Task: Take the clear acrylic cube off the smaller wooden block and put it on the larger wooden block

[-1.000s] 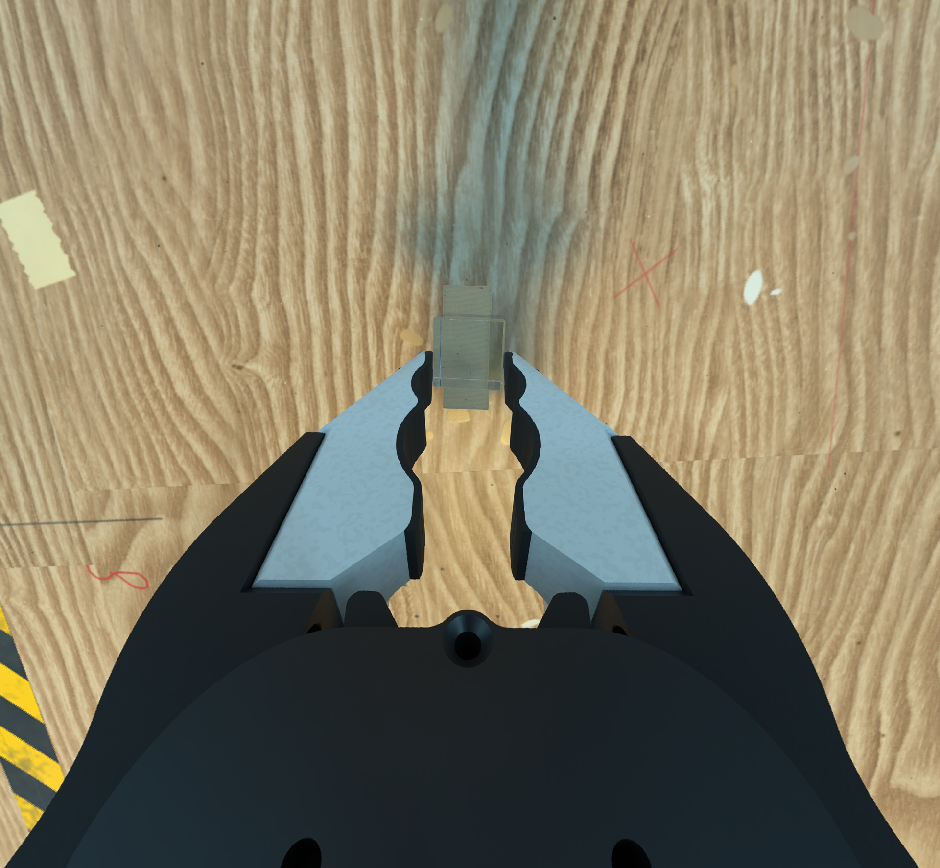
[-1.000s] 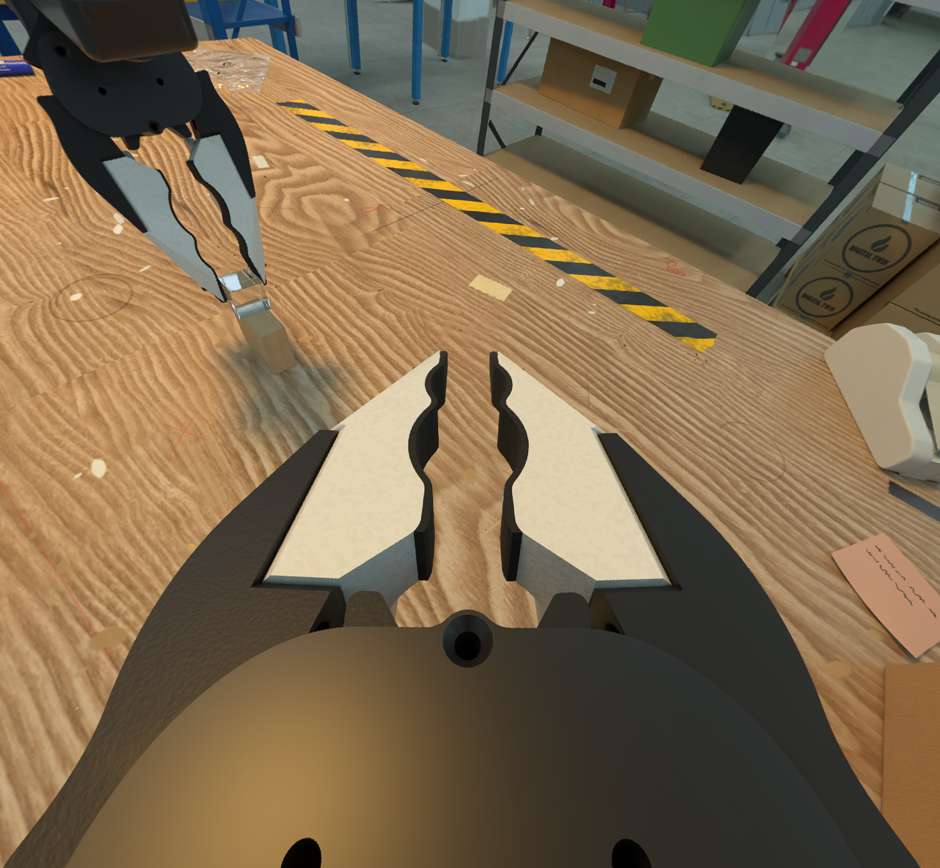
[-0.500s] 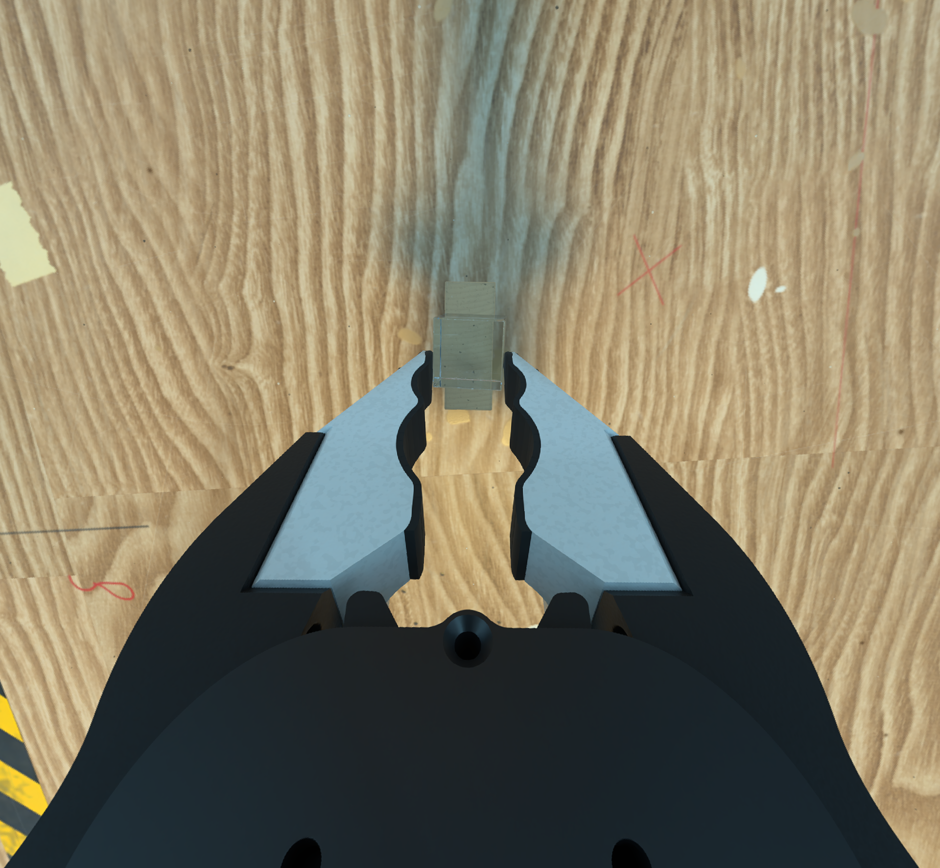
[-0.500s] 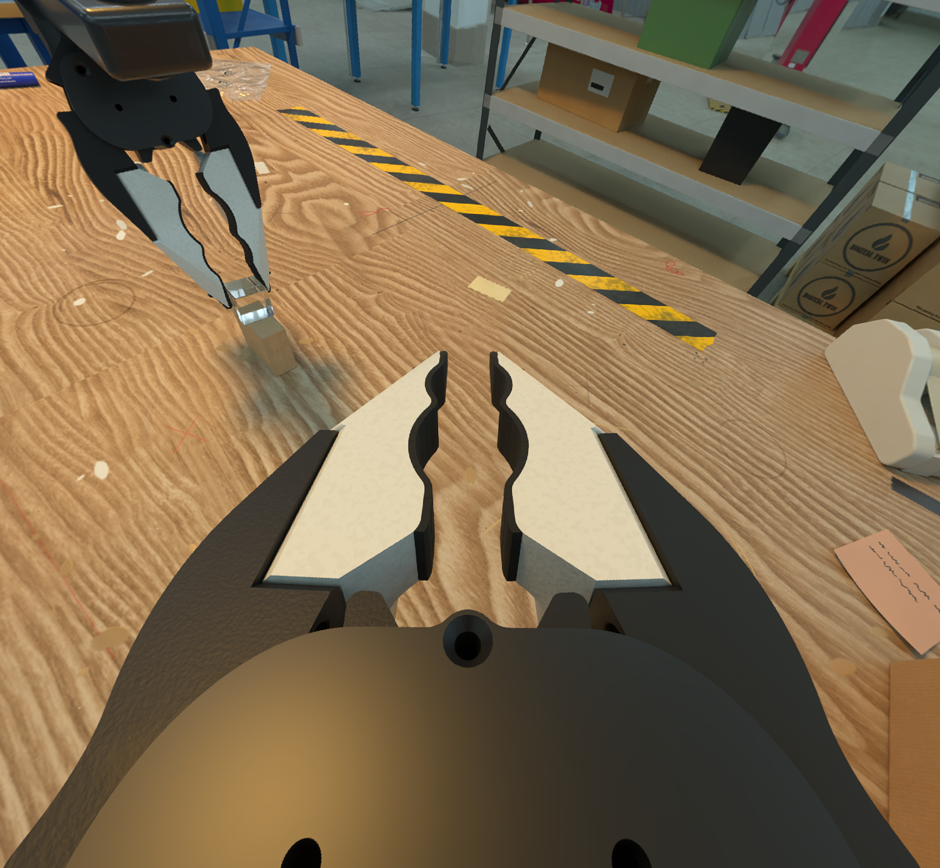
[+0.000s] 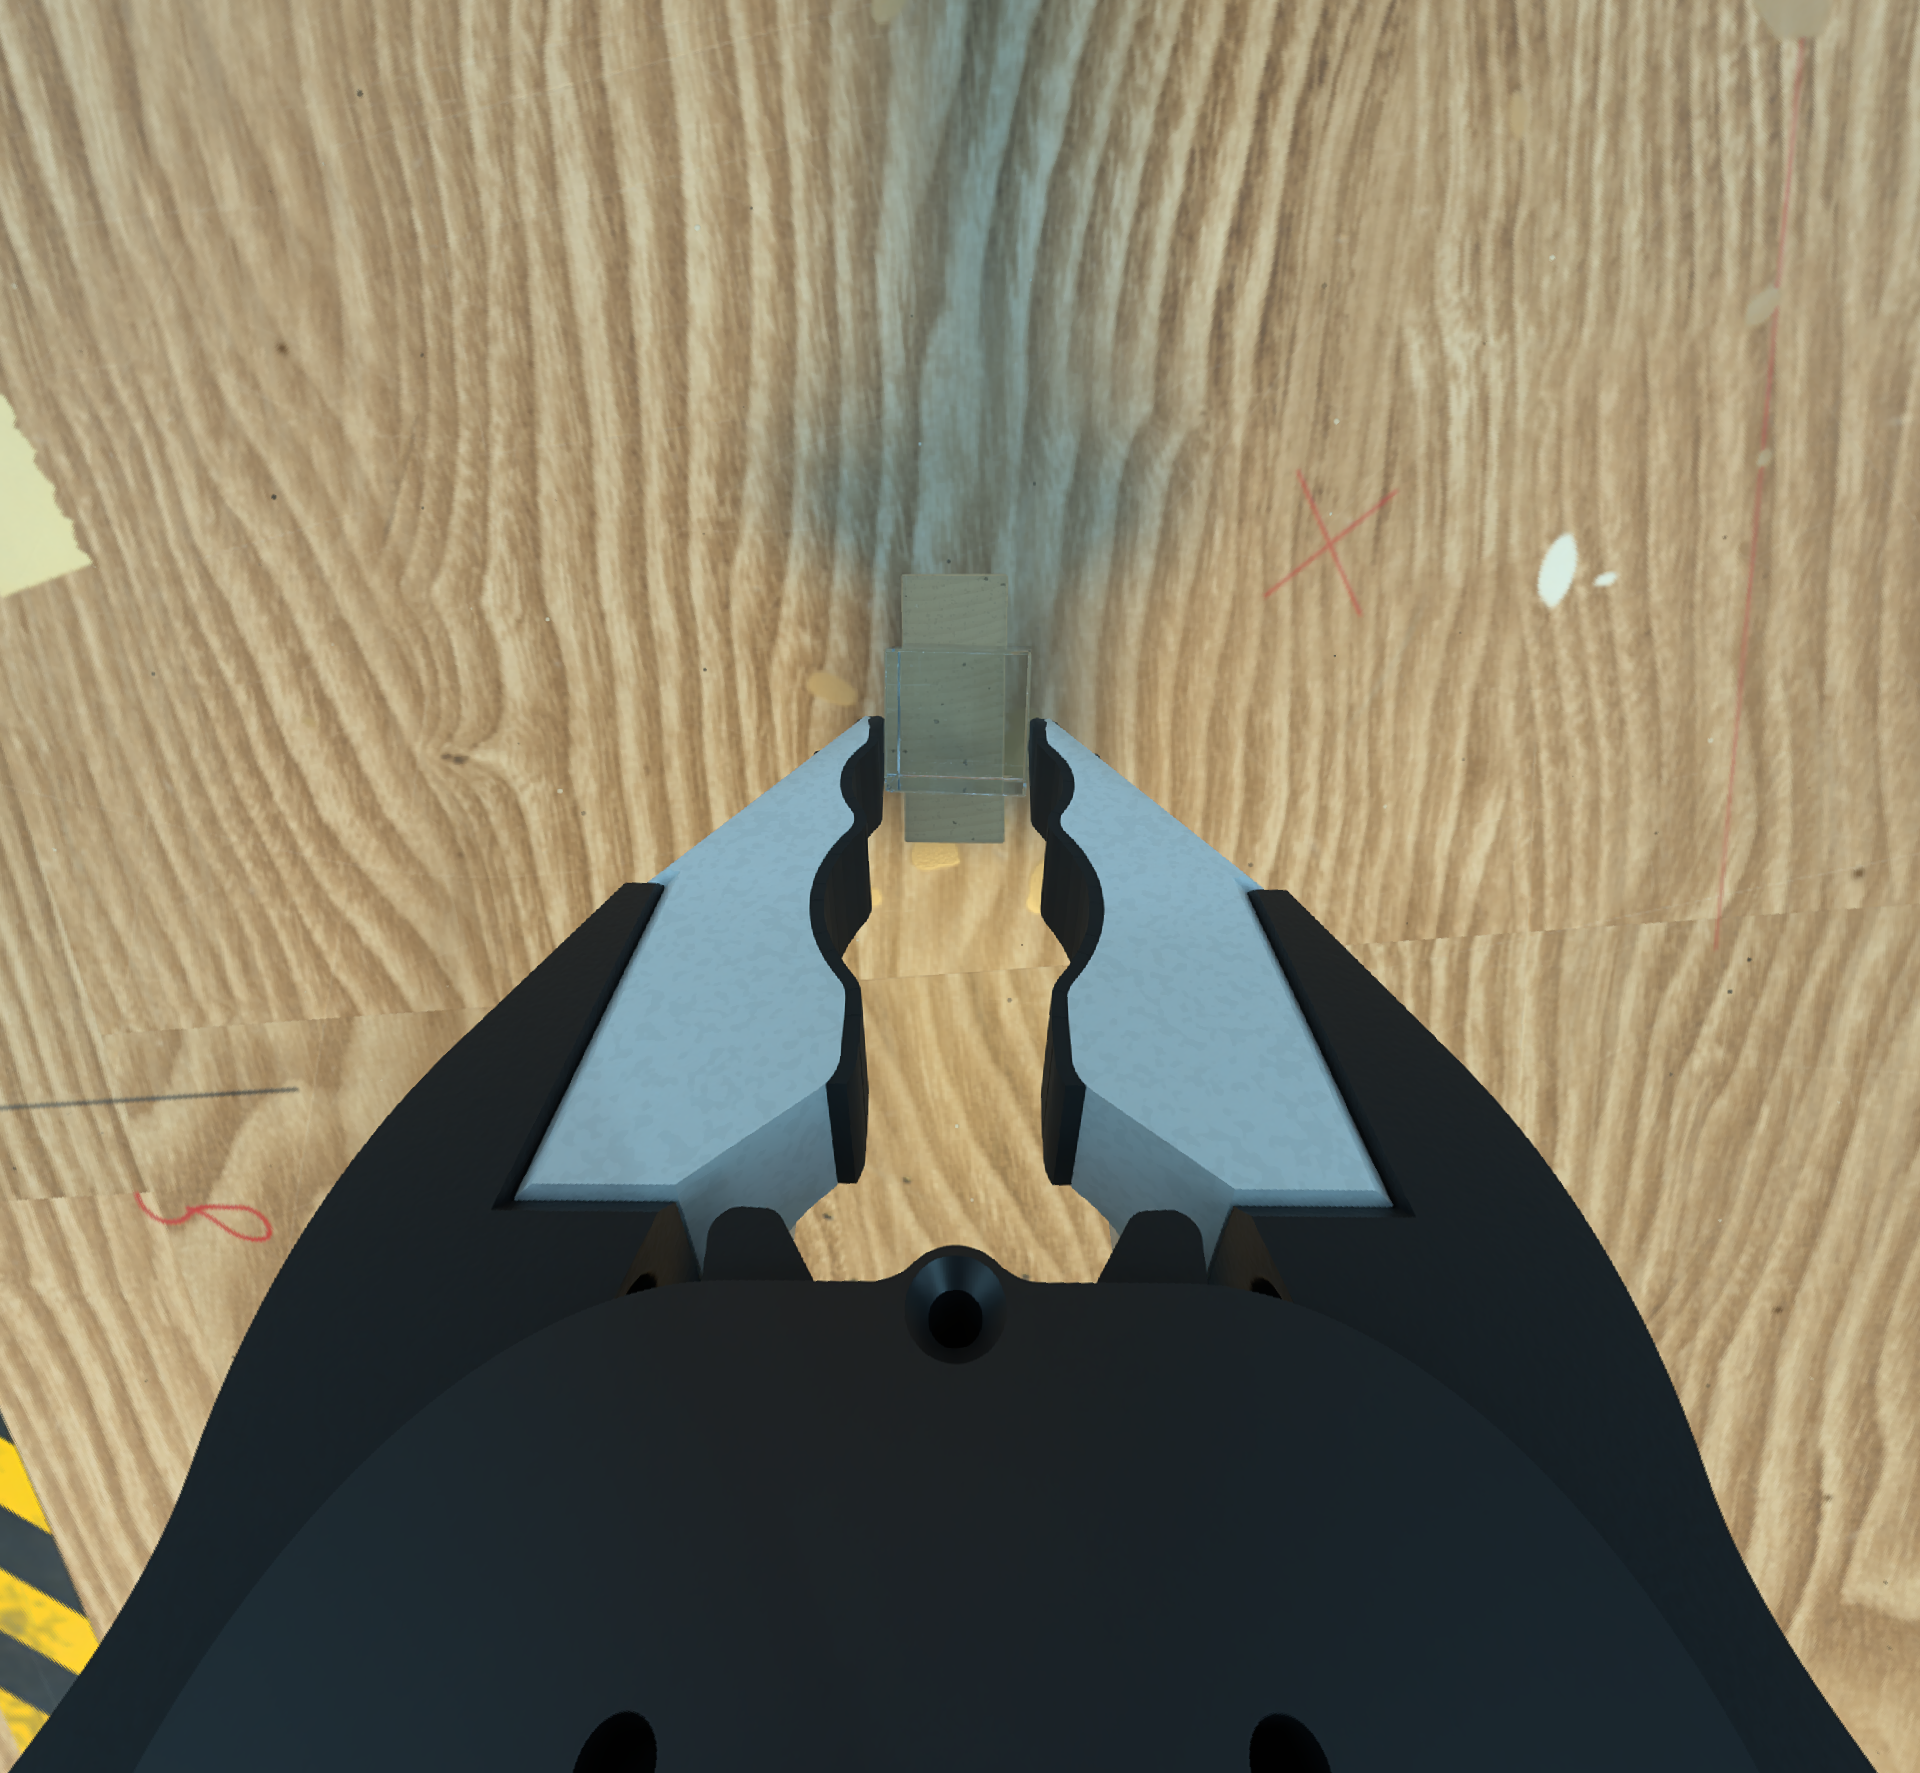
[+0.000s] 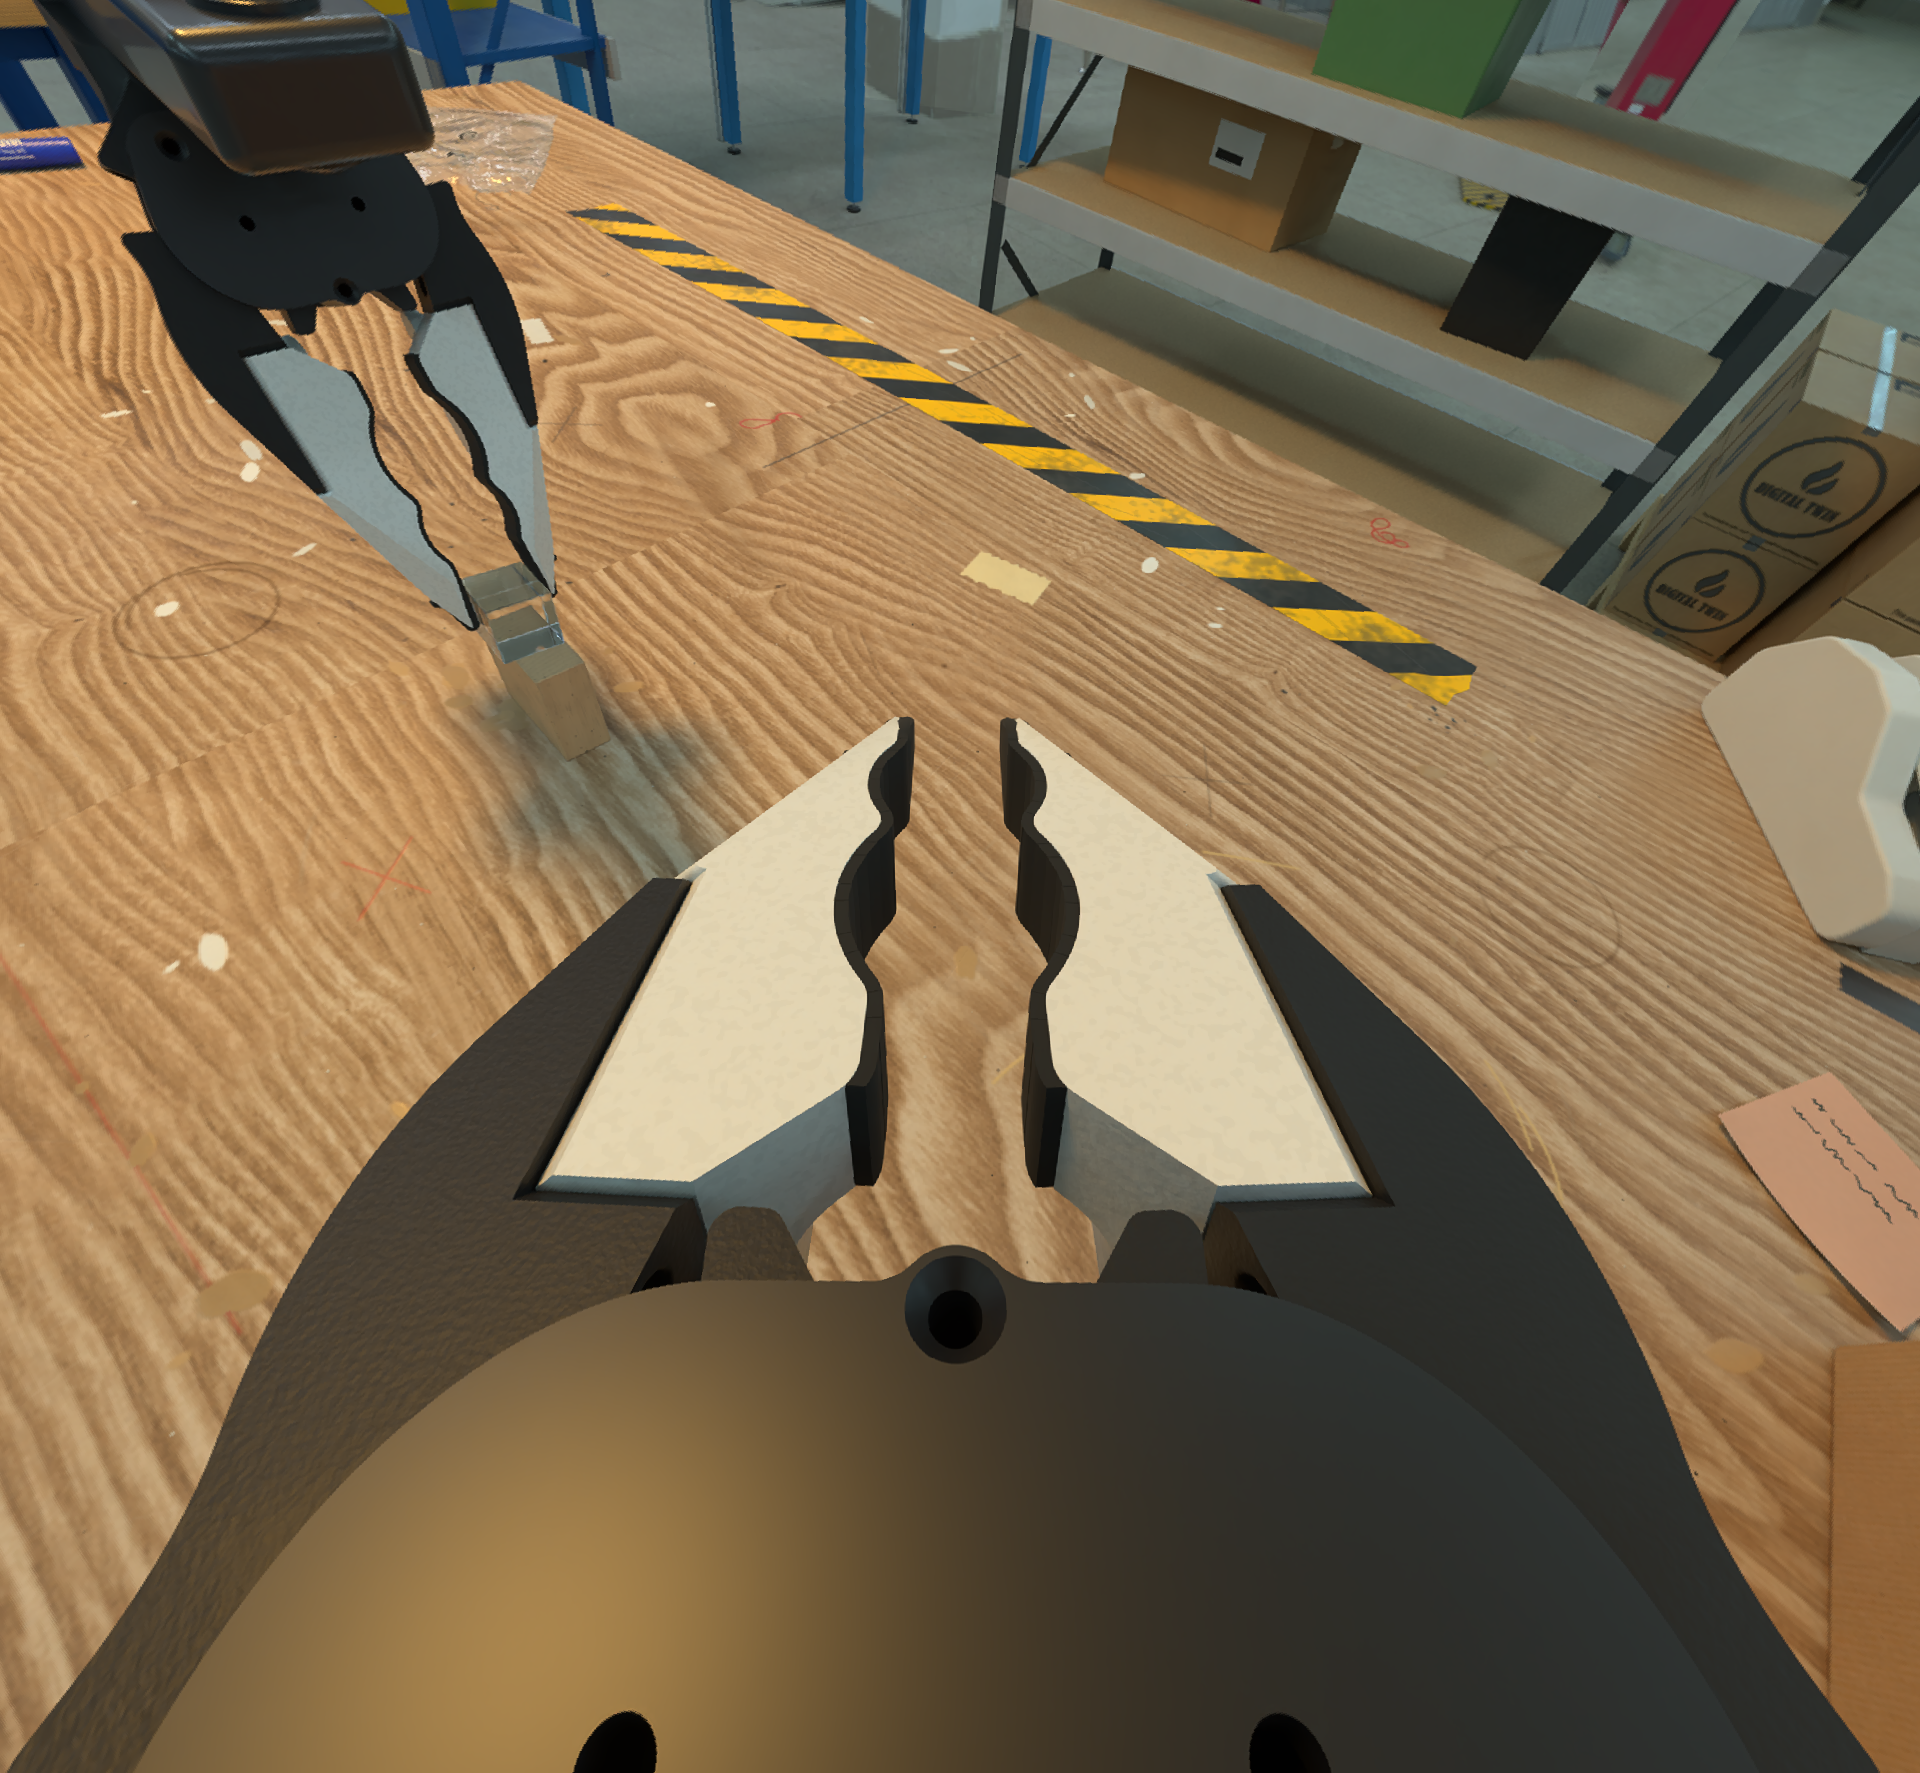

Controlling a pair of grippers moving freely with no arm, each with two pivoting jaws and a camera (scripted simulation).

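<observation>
You had loads of open tabletop (image 6: 1039, 643) on every side of the small wooden block (image 6: 561, 700), which stood upright on its own out in the middle. The nearest stuff was the yellow-black hazard tape (image 6: 997, 435) running along the far edge and a scrap of masking tape (image 6: 1003, 577), both well apart from it. Your right gripper (image 6: 956, 736) hung over bare wood with its jaws a little apart, nothing between them.

The larger wooden block didn't show in either view, so I can't tell you where it was. A white object (image 6: 1829, 788) got cut off at the right edge.

Your left gripper (image 5: 956, 757) was clamped on the clear acrylic cube (image 5: 956, 726), tips pinching its two sides. From the right wrist view the cube (image 6: 516, 617) sat right over the block's top, and I couldn't make out whether they touched. It was see-through with faint bright edges, the block's grain (image 5: 954, 622) showing straight through it.
</observation>
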